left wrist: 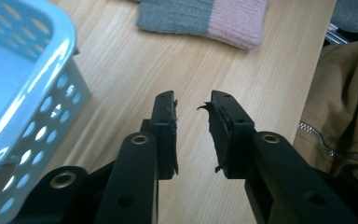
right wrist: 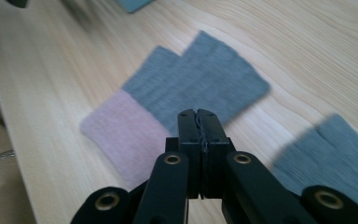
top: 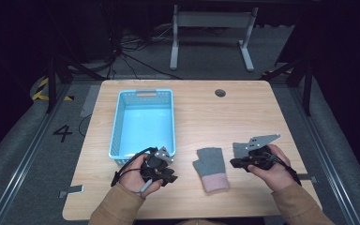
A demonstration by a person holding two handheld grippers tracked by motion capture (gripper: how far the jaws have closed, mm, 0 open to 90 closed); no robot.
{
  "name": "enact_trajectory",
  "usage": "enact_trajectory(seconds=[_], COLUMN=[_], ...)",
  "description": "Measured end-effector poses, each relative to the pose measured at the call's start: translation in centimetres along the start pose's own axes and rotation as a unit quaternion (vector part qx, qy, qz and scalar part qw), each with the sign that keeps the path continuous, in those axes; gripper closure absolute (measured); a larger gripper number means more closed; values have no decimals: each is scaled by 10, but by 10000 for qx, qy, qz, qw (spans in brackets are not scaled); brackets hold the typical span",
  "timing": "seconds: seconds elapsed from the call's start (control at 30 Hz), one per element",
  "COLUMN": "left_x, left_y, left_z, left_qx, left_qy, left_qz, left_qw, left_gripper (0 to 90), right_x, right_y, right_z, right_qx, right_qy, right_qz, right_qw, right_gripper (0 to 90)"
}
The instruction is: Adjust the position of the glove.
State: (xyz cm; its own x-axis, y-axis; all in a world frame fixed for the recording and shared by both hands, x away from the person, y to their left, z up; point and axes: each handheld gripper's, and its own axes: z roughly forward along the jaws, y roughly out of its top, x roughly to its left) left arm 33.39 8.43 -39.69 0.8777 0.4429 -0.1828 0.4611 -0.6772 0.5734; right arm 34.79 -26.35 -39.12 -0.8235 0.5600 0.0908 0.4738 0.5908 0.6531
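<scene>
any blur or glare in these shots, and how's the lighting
High view: lit table, dark surroundings. Left gripper view: glare on the blue basket rim, glove soft. Right gripper view: second glove at right and far corners blurred, shut right tongs sharp.

overhead view, two close jaw-level views — shared grey-pink glove (top: 211,168)

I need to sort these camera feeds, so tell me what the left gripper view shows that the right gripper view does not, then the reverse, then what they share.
Left gripper view alone: the light blue perforated basket, a tan zippered sleeve, and the left gripper with its jaws apart and nothing between them.

Right gripper view alone: the right gripper with jaws pressed together, empty, and a second grey glove at its right.

Both: the grey fingerless glove with pink cuff lying flat on the wooden table.
</scene>
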Motion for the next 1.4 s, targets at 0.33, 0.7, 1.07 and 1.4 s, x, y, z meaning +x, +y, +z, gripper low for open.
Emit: enact_trajectory(seconds=[0.33,0.7,1.07,1.4], left_x=[1,4,6,6], left_y=[-1,-3,-4,-4], left_z=[-1,-4,-5,-3], left_qx=[-34,-80,-80,-70], left_qy=[75,88,120,125], left_qz=[-57,-129,-153,-166], left_qw=[9999,9998,9998,9998], left_gripper=[644,637,625,624], right_x=[41,55,62,62], right_y=[19,15,10,10], right_z=[34,57,72,76], right_qx=[1,228,321,402], right_qy=[488,531,621,801], right_qz=[-544,-812,-933,-909], right_qw=[9973,9950,9932,9918], right_gripper=[899,898,896,883])
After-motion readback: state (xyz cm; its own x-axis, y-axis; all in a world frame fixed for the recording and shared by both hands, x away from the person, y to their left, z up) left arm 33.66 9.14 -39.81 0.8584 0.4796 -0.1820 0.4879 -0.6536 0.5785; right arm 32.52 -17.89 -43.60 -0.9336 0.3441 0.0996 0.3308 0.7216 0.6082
